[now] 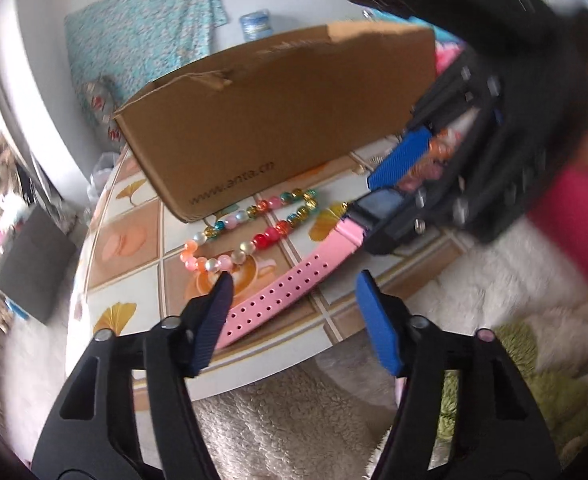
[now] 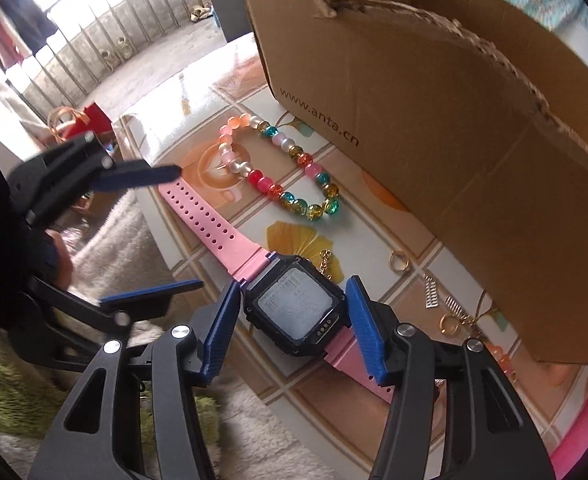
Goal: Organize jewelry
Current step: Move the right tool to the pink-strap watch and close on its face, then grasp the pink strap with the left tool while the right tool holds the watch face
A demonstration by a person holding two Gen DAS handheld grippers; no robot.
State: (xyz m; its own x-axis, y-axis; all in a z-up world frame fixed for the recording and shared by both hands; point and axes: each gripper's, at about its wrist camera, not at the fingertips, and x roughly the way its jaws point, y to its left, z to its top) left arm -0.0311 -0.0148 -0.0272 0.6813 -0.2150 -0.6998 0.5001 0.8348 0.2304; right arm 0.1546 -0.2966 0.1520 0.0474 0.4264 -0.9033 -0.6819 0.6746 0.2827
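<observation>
A pink-strapped watch with a black square face (image 2: 294, 312) lies on the tiled table top; its strap (image 1: 290, 292) runs toward the table's edge. My right gripper (image 2: 294, 308) is open with its blue pads on either side of the watch face; it also shows in the left wrist view (image 1: 386, 192). My left gripper (image 1: 294, 280) is open over the free end of the strap, and shows in the right wrist view (image 2: 174, 228). A string of coloured beads (image 2: 278, 168) lies between the strap and a cardboard box (image 2: 434, 120).
Small gold rings (image 2: 399, 261), springs (image 2: 430, 292) and a chain lie on the table (image 2: 198, 92) beside the box. A fluffy white rug (image 1: 278, 420) lies below the table's edge, with a green patch (image 1: 534, 380). A railing and floor lie beyond.
</observation>
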